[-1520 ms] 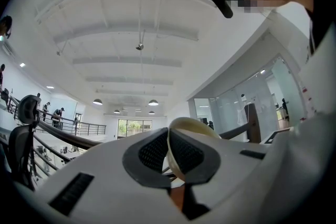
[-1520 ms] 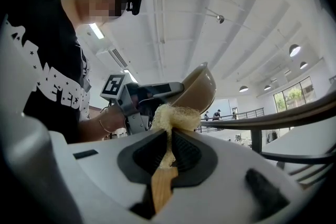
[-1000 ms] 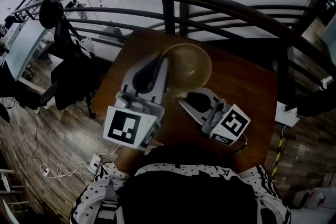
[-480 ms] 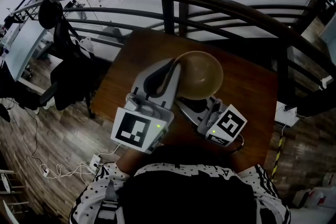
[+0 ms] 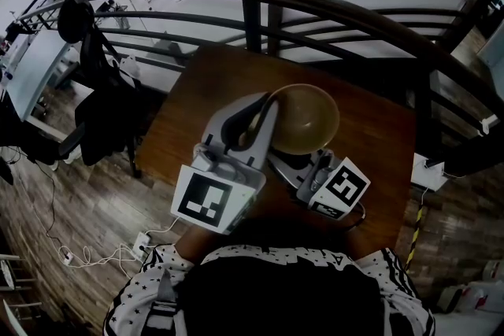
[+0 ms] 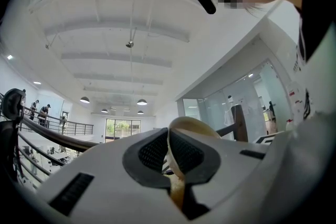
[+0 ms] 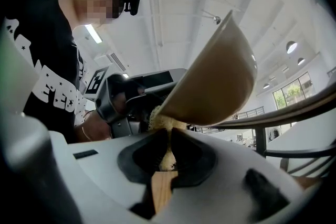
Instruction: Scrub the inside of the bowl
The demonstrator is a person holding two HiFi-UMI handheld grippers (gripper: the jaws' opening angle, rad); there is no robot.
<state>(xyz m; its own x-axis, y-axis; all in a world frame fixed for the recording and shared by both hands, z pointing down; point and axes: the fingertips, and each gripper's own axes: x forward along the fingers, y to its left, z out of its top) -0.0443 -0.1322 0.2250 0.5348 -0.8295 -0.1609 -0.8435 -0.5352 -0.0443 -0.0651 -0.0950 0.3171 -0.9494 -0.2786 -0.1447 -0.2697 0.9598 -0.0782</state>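
A tan bowl [image 5: 303,118] is held tilted above the brown table [image 5: 185,90], its outside facing the head camera. My left gripper [image 5: 258,122] is shut on the bowl's rim; in the left gripper view the rim [image 6: 181,128] runs between the jaws of that gripper [image 6: 169,138]. My right gripper [image 7: 169,138] is shut on a scrub brush with a wooden handle [image 7: 160,189] and a pale fibrous head [image 7: 164,122]. The brush head sits under the bowl [image 7: 215,81], up against its rim. In the head view the bowl hides the right gripper's jaws; only its marker cube [image 5: 339,189] shows.
A dark metal railing [image 5: 260,12] curves round the far side of the table. A chair draped with a dark jacket [image 5: 102,110] stands on the left. Cables [image 5: 87,256] lie on the wooden floor. The person's torso fills the bottom of the head view.
The left gripper has carried the bowl to the right and over the right gripper. The bowl now looms over the brush head in the right gripper view. Both grips are unchanged.
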